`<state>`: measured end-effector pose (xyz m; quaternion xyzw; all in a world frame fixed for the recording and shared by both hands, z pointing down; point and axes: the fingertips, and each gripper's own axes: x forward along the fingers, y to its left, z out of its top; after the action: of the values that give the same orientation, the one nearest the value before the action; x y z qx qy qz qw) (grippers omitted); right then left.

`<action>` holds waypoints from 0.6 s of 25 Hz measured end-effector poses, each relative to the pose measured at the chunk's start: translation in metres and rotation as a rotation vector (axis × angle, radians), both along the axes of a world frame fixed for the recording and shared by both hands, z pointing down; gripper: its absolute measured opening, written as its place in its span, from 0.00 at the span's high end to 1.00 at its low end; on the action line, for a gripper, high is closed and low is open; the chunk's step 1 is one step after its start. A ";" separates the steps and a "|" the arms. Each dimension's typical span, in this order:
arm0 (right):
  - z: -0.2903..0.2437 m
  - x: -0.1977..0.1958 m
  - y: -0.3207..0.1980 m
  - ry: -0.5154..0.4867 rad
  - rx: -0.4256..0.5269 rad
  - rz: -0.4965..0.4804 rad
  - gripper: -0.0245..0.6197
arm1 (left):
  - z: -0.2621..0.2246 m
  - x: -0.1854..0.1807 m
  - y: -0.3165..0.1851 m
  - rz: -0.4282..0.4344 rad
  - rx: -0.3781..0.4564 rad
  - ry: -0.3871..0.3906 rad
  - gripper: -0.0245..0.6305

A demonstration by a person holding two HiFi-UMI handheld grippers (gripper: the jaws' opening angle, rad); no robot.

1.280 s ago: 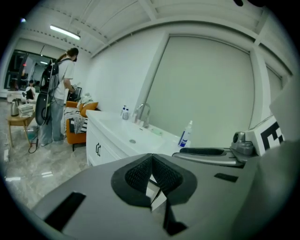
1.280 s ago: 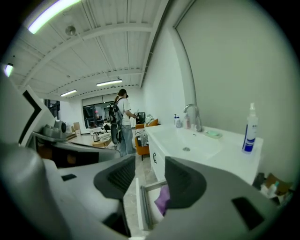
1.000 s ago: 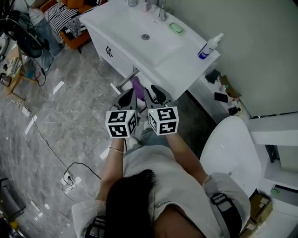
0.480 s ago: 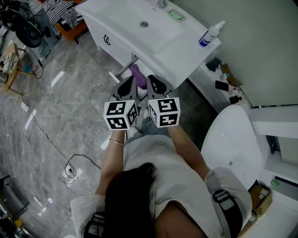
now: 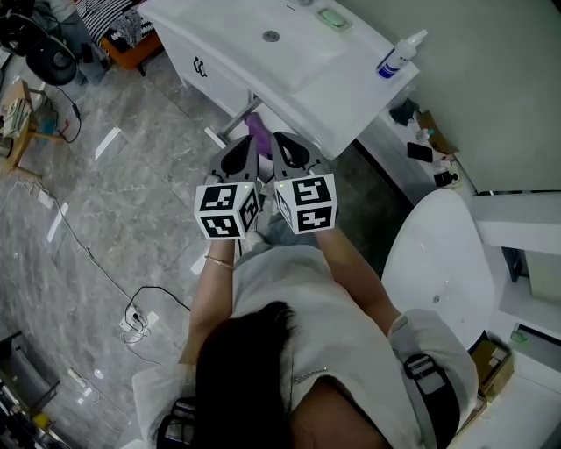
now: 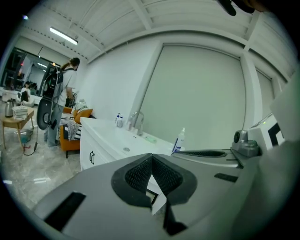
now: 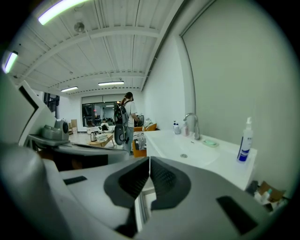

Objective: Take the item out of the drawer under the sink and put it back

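A white sink vanity [image 5: 230, 54] with a dark handle on its front [image 5: 199, 67] stands at the top of the head view. A purple item [image 5: 256, 131] shows just below its front edge, beyond the jaw tips. Both grippers are held side by side in front of it, with marker cubes toward me. My left gripper [image 5: 243, 151] [image 6: 151, 157] is shut, pads together, with nothing between them. My right gripper [image 5: 285, 146] [image 7: 149, 161] has just been closing and is now shut on nothing. The drawer itself is hidden under the countertop.
A blue-and-white spray bottle [image 5: 399, 54] [image 7: 244, 140] stands at the counter's right end, and a green soap [image 5: 331, 17] lies by the tap. A white toilet [image 5: 434, 263] is on the right. A cable [image 5: 140, 302] trails across the grey tile floor. A person stands far off [image 7: 125, 117].
The vanity has slid slightly higher in the head view. Both grippers stay side by side in front of it, hardly moved.
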<state>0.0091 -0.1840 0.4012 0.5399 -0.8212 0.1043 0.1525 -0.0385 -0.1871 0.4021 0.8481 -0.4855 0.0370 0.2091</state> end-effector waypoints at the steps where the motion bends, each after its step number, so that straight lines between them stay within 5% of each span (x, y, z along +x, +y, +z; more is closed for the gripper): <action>1: 0.001 -0.001 -0.001 0.001 -0.002 -0.003 0.93 | 0.000 0.000 -0.001 0.001 -0.001 0.005 0.96; 15: 0.034 0.002 -0.015 0.011 -0.102 -0.002 0.93 | 0.043 -0.011 -0.012 -0.064 -0.133 -0.013 0.96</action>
<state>0.0108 -0.1986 0.4356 0.5312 -0.8146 0.1427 0.1844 -0.0497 -0.1991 0.4447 0.8161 -0.5101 0.0679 0.2629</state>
